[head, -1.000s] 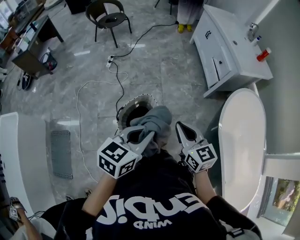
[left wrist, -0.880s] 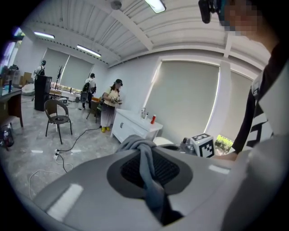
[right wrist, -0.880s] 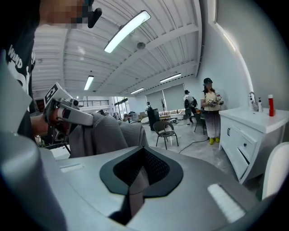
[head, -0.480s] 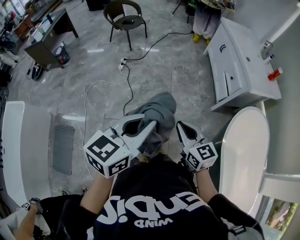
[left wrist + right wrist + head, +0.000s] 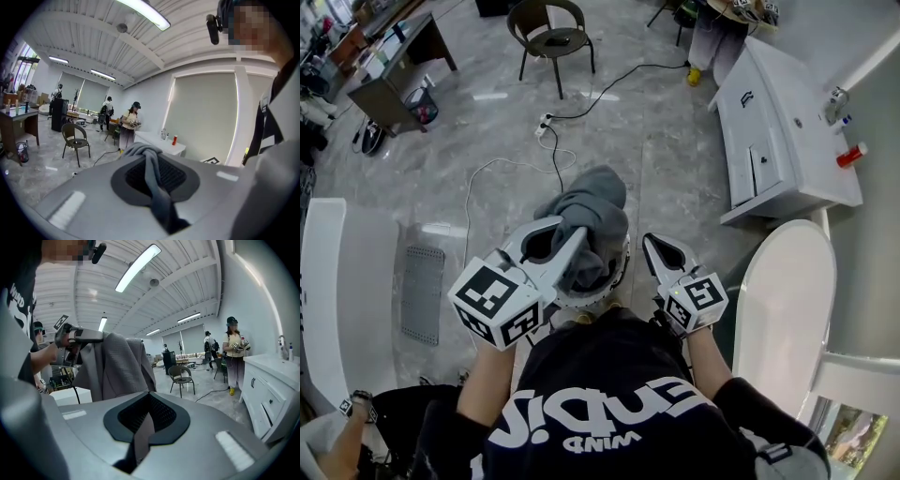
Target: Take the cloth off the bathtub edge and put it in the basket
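A grey cloth point(image 5: 589, 217) hangs bunched from my left gripper point(image 5: 579, 236), which is shut on it. In the left gripper view a strand of the cloth point(image 5: 153, 180) runs between the jaws and over the tips. The cloth hangs right over a round white basket point(image 5: 619, 277), hiding most of it; only part of the rim shows. My right gripper point(image 5: 650, 244) is beside the cloth on its right, jaws together and holding nothing. In the right gripper view the cloth point(image 5: 115, 366) hangs at the left, beyond the gripper point(image 5: 149, 394). The white bathtub point(image 5: 789, 309) lies at the right.
A white vanity with a sink point(image 5: 783, 122) stands at the far right, with a red bottle on it. A chair point(image 5: 551, 33), a desk point(image 5: 389, 70) and a black cable point(image 5: 553, 159) are on the floor ahead. A second tub point(image 5: 333, 281) and a grey mat point(image 5: 422, 295) are at the left.
The left gripper has carried the cloth from beside the basket to over it. The right gripper has kept its place next to the cloth.
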The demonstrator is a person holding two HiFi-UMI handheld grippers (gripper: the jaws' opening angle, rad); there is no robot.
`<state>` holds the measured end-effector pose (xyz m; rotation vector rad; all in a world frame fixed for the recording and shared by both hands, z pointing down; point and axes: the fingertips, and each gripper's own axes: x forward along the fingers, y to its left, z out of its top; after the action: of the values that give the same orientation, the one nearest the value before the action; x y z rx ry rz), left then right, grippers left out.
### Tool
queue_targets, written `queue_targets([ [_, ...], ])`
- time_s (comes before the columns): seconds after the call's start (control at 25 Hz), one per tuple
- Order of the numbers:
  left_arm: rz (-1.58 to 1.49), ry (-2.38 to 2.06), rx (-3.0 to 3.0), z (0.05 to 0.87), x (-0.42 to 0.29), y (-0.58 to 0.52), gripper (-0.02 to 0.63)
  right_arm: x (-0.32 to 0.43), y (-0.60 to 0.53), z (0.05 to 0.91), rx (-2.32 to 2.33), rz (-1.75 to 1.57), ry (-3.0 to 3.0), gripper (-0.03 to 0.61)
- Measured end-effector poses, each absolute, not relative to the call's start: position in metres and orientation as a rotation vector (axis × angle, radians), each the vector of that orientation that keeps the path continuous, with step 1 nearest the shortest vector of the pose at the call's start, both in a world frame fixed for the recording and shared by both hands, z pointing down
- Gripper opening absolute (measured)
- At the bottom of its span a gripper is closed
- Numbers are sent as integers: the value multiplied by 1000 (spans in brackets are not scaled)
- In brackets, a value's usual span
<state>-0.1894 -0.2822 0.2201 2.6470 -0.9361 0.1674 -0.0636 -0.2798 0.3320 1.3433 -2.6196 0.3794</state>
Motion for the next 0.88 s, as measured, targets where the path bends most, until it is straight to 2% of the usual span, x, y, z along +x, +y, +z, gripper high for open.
queue_targets([
  [0.52, 240, -980, 2513, 292, -195, -290, 25, -73, -292, 346, 1227, 421, -2628, 9],
  [0.88, 327, -996, 2414, 394, -192, -280, 25, -69, -288, 394, 1215, 535, -2542, 9],
])
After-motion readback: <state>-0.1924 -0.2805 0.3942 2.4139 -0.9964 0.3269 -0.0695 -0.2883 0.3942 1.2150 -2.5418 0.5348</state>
